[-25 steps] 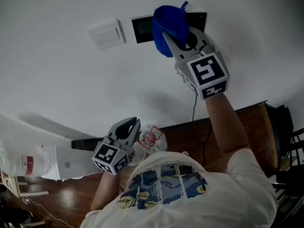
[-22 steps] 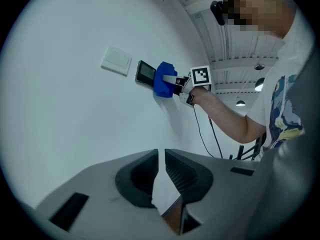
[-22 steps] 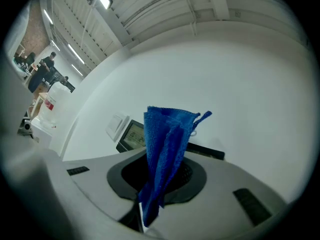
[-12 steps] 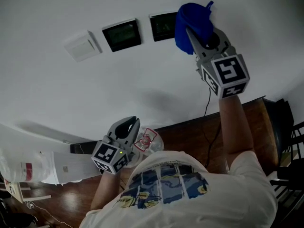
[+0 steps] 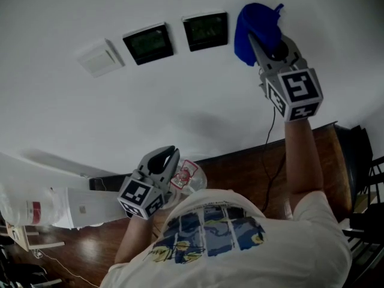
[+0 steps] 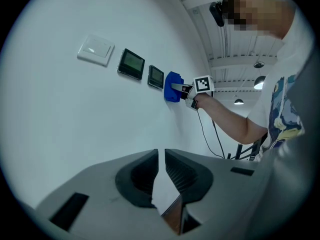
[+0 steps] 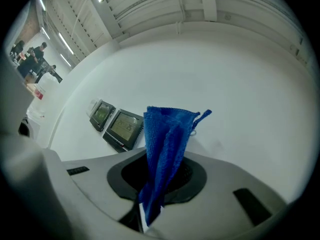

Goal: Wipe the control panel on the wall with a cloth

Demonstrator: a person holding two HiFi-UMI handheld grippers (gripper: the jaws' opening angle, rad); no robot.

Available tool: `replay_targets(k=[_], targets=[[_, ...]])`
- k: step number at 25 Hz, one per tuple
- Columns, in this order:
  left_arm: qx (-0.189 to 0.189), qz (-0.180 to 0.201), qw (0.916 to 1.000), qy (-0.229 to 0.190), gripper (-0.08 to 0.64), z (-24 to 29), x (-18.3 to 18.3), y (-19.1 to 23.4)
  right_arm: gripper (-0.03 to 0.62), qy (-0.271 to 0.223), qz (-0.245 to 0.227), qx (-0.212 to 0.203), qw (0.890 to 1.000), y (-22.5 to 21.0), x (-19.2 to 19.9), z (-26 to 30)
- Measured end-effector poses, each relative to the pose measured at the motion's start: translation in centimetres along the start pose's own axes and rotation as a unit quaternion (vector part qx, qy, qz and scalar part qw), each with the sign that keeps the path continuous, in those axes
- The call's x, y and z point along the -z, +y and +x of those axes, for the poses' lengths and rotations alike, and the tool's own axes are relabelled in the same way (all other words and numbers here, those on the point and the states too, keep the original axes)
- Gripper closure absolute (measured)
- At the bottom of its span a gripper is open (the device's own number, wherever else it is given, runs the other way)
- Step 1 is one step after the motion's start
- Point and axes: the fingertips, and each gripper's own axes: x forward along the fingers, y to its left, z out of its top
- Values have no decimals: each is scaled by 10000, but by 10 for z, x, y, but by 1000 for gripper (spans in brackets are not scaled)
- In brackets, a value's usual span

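Dark square wall control panel (image 5: 205, 31) sits just left of the blue cloth (image 5: 257, 27) clamped in my right gripper (image 5: 265, 44); left gripper (image 5: 164, 156) hangs near-closed, empty; wiping here I'd miss the panel.

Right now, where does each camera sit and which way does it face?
Head view: on the head, facing down the wall; shows arms, shirt, left gripper, right gripper.
Left gripper view: on the low left gripper, facing along the wall past shut jaws; shows the right arm.
Right gripper view: on the right gripper, facing the wall past its gripped cloth.
Shared: both panels, the cloth.
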Motion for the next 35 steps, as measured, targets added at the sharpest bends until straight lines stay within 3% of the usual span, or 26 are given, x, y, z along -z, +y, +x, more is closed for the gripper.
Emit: replay_targets(k=[4,7,12,18,25,35], targets=[[37,9,10000,1,543,-11,2,-1,543,-213,-67,48,9997,23,-28,-29],[-20,8,10000,64,542,-26,7,8,543,-524,-32,-488,9974,76,-59,-33],[-93,-34,10000,-4,541,-54,14,14,543,-471,-51,-1305,9903,175,-83,-6],[-235,-110,9996,-66,543,-93,25,29,543,-843,90,-1421,9862,226,-108,47],[-294,-179,9994,-15,543,-120,37,43,542,-572,50,-1227,9908,239,-103,85],[-71,-228,9997,36,541,-98,38,39,543,-411,-36,-843,9956,182,-86,68]])
